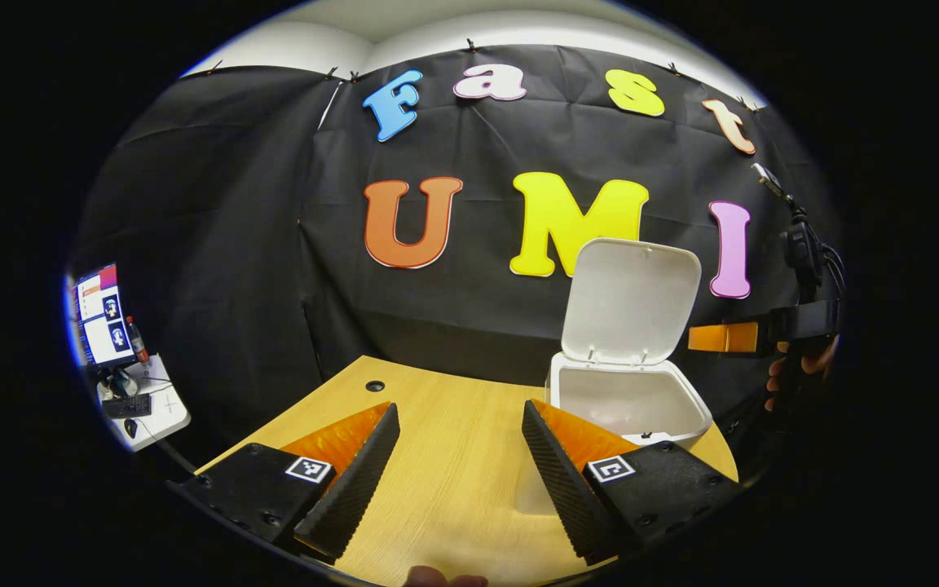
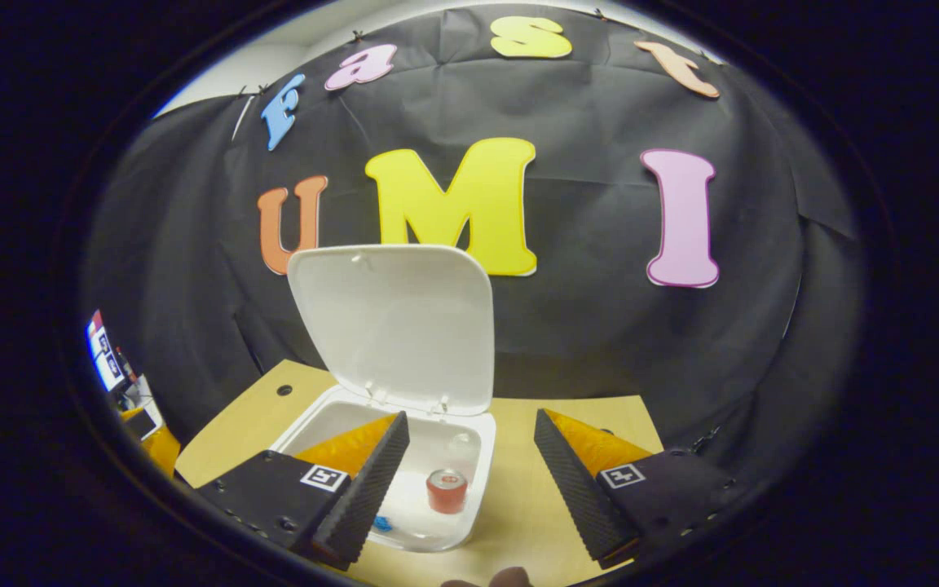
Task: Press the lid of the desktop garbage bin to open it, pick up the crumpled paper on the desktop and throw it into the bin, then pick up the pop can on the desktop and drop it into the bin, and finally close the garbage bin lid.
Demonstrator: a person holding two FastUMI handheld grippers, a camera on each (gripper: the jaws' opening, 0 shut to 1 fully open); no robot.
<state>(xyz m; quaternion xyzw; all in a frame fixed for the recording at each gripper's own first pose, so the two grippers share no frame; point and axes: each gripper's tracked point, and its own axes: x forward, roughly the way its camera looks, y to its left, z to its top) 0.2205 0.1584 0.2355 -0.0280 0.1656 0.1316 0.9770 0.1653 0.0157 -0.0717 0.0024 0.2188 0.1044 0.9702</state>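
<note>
The white desktop bin (image 1: pixel 631 401) stands on the wooden table (image 1: pixel 445 456) with its lid (image 1: pixel 631 300) raised upright. In the right gripper view I look down into the bin (image 2: pixel 482 456): a red pop can (image 2: pixel 447 491) stands inside, below the raised lid (image 2: pixel 394 322). My right gripper (image 2: pixel 469 477) is open, held above the bin's right rim with nothing between its fingers. My left gripper (image 1: pixel 460 456) is open over bare table, left of the bin. The right gripper (image 1: pixel 730 337) and the hand holding it also show at the far right of the left gripper view.
A side desk (image 1: pixel 152 403) with a screen (image 1: pixel 101 316), a bottle and a keyboard stands off to the left beyond the table. The table has a round cable hole (image 1: pixel 375 386) near its back edge. The black booth wall rises just behind the bin.
</note>
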